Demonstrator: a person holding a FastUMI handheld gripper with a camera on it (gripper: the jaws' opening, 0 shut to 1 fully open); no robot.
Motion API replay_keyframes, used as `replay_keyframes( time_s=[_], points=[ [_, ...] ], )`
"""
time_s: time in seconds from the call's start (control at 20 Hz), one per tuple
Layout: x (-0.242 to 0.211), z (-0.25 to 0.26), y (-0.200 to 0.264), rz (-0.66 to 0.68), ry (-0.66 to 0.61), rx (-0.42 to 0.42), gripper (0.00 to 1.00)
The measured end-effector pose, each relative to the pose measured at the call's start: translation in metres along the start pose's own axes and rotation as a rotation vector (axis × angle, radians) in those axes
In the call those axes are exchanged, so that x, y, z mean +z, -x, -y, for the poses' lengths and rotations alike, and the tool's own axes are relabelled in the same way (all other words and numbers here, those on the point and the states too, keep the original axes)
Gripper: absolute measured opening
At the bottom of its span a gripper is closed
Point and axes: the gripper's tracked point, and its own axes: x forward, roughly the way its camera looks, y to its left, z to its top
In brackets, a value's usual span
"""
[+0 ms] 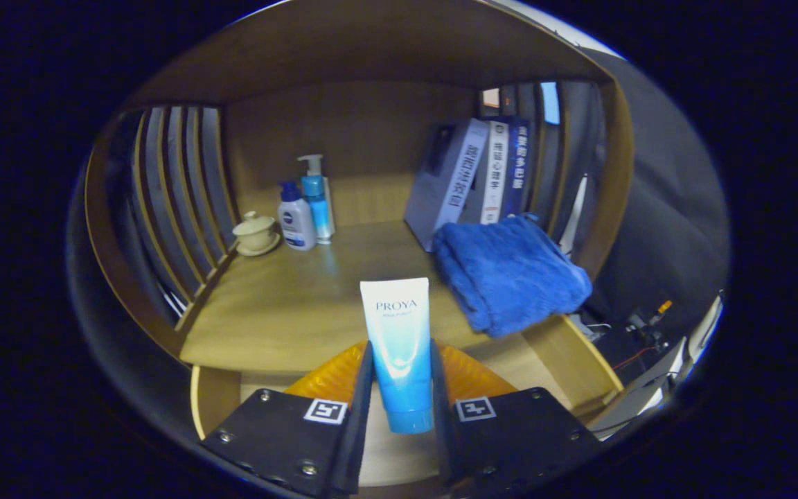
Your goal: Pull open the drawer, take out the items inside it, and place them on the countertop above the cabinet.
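Wooden surface [288, 305] sat inside slatted wooden cabinet alcove, middle open. Folded blue towel [510, 274] overhung front right edge; leaning books [472, 177] behind it. Two pump bottles [307, 208] and cream lidded cup [255, 232] at back left. Claw [399, 388] clamped white-and-blue cosmetic tube [399, 353], cap down, at front edge.

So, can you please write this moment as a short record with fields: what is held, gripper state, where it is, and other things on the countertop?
held: tube, cap down
gripper: gripper shut on the tube, one finger on each side
place: tube held at the front edge of the countertop
right: blue towel, books behind it
back left: two pump bottles, lidded cup
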Motion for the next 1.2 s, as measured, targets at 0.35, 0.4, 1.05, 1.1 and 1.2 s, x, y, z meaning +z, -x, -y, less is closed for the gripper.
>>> replay_keyframes(
  time_s=[0.35, 0.4, 1.05, 1.1, 1.2],
  points=[
    [-0.017, -0.017, -0.035, -0.075, 0.038, 0.044, 0.43],
    [-0.019, -0.019, -0.04, -0.082, 0.037, 0.053, 0.43],
    [-0.013, -0.025, -0.073, -0.051, -0.018, 0.095, 0.43],
    [-0.013, -0.025, -0.074, -0.049, -0.019, 0.094, 0.43],
    [-0.012, -0.026, -0.075, -0.044, -0.021, 0.089, 0.43]
  ],
)
